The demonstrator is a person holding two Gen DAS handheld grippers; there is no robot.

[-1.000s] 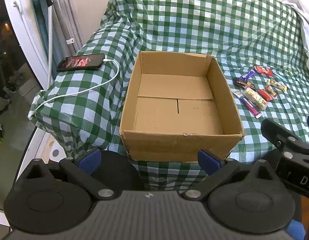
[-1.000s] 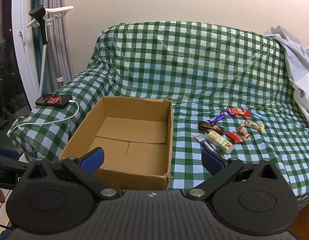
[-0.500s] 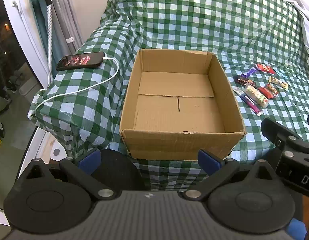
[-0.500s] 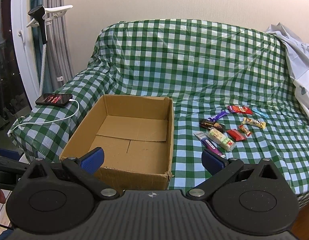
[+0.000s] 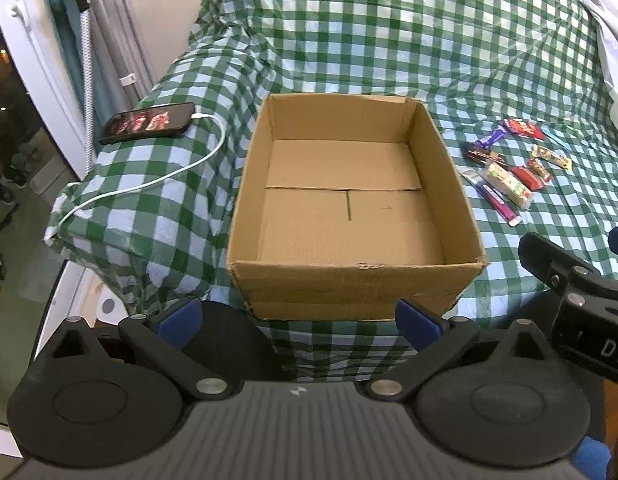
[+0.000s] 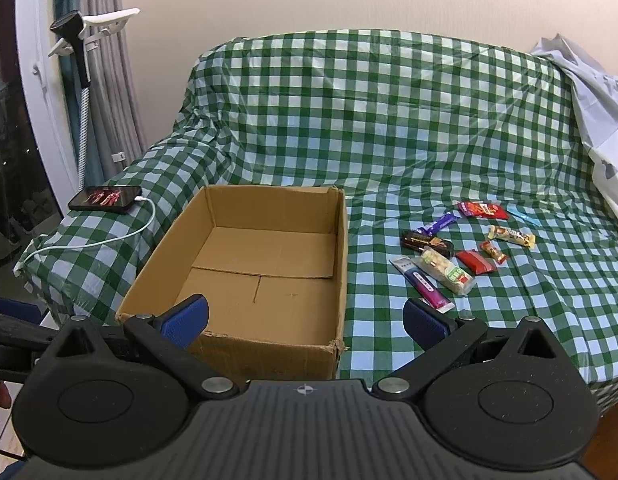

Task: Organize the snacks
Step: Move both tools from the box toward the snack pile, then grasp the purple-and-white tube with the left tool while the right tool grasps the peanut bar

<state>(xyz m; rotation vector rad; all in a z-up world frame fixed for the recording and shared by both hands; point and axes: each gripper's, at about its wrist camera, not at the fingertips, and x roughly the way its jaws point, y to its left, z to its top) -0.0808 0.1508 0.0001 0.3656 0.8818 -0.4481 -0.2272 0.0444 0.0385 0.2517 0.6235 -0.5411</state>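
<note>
An empty open cardboard box (image 5: pixel 355 276) (image 6: pixel 341 248) sits on the green checked cover near its front edge. Several wrapped snacks lie in a cluster to the right of the box (image 5: pixel 509 172) (image 6: pixel 449 268), among them a purple bar (image 6: pixel 423 284), a black bar (image 6: pixel 427 242) and a red packet (image 6: pixel 481 210). My left gripper (image 5: pixel 299 316) is open and empty, in front of the box's near wall. My right gripper (image 6: pixel 305 318) is open and empty, in front of the box's near right corner; it also shows at the right of the left wrist view (image 5: pixel 569 276).
A phone (image 5: pixel 147 123) (image 6: pixel 105 199) with a white charging cable (image 5: pixel 149 184) lies on the cover's left side. A white stand with a dark handle (image 6: pixel 79 40) and curtains are at the far left. A pale cloth (image 6: pixel 601 120) lies at the right edge.
Both views have shifted slightly; the box and snacks sit a little closer to the right gripper. Nothing was gripped or moved on the cover.
</note>
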